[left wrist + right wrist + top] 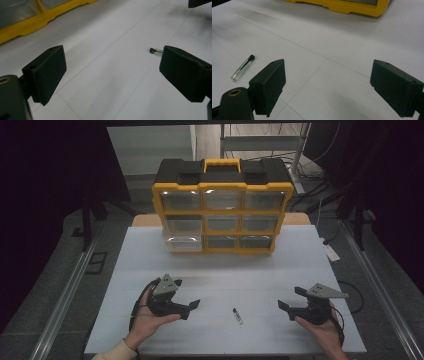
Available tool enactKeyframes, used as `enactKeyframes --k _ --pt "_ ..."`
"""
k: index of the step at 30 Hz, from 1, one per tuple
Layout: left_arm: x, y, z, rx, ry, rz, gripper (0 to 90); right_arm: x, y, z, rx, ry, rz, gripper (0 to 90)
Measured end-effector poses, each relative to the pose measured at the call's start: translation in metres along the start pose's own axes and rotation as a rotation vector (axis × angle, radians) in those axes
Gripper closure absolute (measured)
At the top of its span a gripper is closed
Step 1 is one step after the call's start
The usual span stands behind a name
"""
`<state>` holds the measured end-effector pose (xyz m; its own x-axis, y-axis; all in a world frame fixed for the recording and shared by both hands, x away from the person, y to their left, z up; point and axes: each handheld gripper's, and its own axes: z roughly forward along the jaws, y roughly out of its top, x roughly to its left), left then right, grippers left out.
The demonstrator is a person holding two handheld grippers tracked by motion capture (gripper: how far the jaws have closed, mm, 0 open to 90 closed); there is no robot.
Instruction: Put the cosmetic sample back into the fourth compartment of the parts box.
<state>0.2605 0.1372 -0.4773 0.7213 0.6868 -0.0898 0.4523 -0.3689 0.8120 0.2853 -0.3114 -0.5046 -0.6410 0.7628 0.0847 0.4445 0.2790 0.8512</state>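
A small clear glass vial with a black cap (237, 316) lies flat on the white table mat (145, 255), between the two grippers. My left gripper (186, 293) rests in a hand at the front left, open, with nothing between its jaws. In the left gripper view the vial (155, 50) lies ahead, half hidden behind the right-hand jaw of my left gripper (112, 62). My right gripper (291, 298) is held at the front right, also open and empty. In the right gripper view the vial (243, 67) lies to the left of my right gripper (328, 72).
A yellow and black drawer organizer (222, 215) with several clear drawers stands at the back middle of the table. Its yellow base shows in the gripper views (30, 25) (352, 6). Dark curtains and metal rails flank the table.
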Motion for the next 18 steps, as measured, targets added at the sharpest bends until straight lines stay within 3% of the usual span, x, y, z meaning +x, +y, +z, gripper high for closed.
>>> enactKeyframes --k 18 --pt "-0.009 0.014 0.014 0.016 -0.034 0.023 7.8 -0.001 0.0 0.001 0.001 0.001 0.001 13.6"
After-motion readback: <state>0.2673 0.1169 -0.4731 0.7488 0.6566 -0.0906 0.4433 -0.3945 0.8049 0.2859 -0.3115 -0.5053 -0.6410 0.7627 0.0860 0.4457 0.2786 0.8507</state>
